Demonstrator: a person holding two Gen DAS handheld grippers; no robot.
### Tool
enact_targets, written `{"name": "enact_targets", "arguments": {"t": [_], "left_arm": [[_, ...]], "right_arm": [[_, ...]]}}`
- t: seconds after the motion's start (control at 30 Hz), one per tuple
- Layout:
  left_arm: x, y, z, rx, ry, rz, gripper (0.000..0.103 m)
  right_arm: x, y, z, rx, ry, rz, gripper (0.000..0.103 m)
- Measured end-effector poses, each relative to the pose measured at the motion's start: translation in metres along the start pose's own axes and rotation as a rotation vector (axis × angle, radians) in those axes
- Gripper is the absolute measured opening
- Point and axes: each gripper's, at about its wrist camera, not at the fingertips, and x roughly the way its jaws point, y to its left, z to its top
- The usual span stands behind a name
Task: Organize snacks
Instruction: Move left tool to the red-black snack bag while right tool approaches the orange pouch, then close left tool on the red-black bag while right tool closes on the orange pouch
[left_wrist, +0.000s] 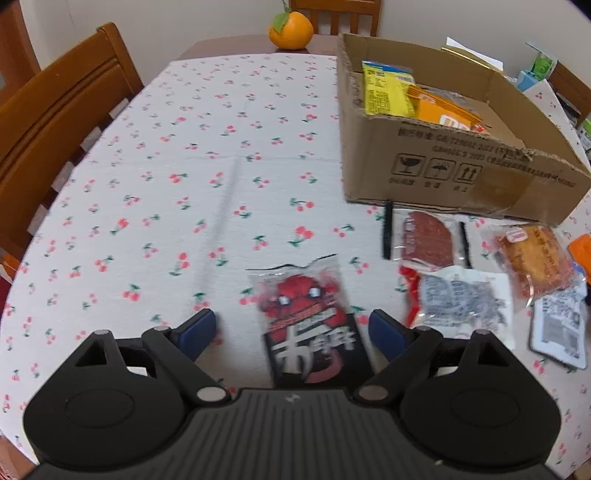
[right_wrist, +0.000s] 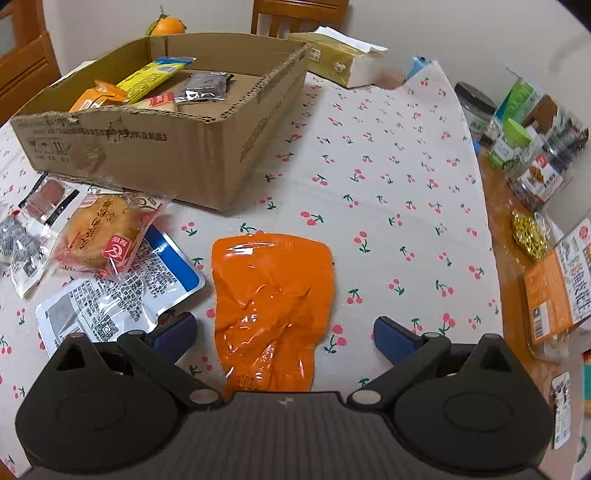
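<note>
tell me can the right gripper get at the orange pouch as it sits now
Probably yes. The right gripper is open with its jaws either side of the orange pouch, which lies flat on the tablecloth with nothing on top.

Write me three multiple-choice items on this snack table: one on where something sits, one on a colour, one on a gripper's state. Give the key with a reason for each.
1. Where does the yellow packet lie?
A. inside the cardboard box
B. on the tablecloth beside the box
C. on a chair

2. What colour is the pouch between the right gripper's fingers?
A. green
B. orange
C. white

3. How does the left gripper stand?
A. shut on the red-and-black packet
B. open, one finger to each side of that packet
C. shut on nothing

Key: 1 A, the packet leans within the box walls. 2 B, its whole film is orange. 3 B, the blue pads stand wide apart and clear of the packet's edges.
</note>
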Motion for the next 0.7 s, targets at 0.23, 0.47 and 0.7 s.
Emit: {"name": "enact_targets", "arguments": {"t": [0.23, 0.47, 0.7], "left_arm": [[0.0, 0.008, -0.005, -0.028, -0.014, 0.02, 0.099], [-0.005, -0.007, -0.005, 0.002, -0.025, -0.024, 0.082], [-0.006, -0.016, -0.002, -0.011, -0.041, -0.021, 0.071]], "right_arm": [[0.003, -0.01, -0.004, 0.078, 0.006, 0.03, 0.103], [0.002, -0.009, -0.008, 0.087, -0.015, 0.038, 0.103], [0.0, 0.002, -0.009, 0.044, -0.032, 0.068, 0.1]]}}
